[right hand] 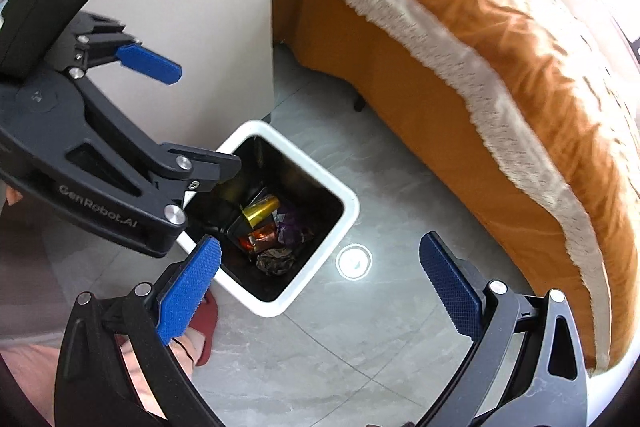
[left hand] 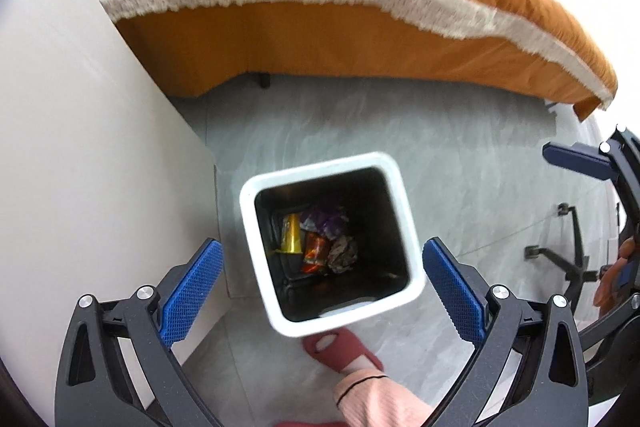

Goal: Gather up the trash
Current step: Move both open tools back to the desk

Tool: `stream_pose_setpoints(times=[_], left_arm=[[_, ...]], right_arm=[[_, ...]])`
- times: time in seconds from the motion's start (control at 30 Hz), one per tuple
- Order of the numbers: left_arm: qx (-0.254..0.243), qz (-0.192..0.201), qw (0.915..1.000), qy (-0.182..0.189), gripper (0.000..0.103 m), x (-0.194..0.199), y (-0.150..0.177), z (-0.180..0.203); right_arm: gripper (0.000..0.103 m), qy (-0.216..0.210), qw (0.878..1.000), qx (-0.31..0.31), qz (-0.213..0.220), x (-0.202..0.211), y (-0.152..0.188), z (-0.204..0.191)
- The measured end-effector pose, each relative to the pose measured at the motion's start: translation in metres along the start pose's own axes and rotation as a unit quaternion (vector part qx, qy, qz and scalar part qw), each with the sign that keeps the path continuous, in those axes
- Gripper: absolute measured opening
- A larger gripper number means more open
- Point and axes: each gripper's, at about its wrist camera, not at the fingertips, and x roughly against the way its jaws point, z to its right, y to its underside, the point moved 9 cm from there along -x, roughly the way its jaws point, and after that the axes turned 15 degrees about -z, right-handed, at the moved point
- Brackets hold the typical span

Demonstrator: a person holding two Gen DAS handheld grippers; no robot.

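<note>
The left gripper (left hand: 322,283) is spread wide and holds nothing, poised directly above the white trash bin (left hand: 404,215), whose square mouth opens straight up toward the camera between the blue pads (left hand: 192,293). The right gripper (right hand: 320,287) is likewise wide and empty, off to the bin's side. At the bottom of the upright bin, which stands on the grey tiled floor (left hand: 460,147) with its long axis vertical, lies the collected trash: a gold foil wrapper (left hand: 291,233) with its long axis running toward the bed, a purple wrapper (left hand: 324,219), an orange-red wrapper (left hand: 316,251) and a crumpled grey wad (left hand: 343,253), all bunched together. A white cabinet side (left hand: 80,147) stands just beside the bin, a red slipper (left hand: 340,349) near its front edge, and the orange-covered bed (left hand: 320,27) beyond.
</note>
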Motion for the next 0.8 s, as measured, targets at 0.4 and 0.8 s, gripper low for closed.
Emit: stream_pose_setpoints(times=[0.4, 0.8], left_arm=[[0.0, 0.086, 0.9962, -0.011, 0.098, 0.142, 0.004, 0.034], [0.02, 0.191, 0.9789, -0.069, 0.098, 0.301, 0.016, 0.028]], right_arm=[[0.099, -0.005, 0.996, -0.057, 0.066, 0.133, -0.004, 0.018], [0.099, -0.001, 0.983, -0.072, 0.169, 0.265, -0.028, 0.022]])
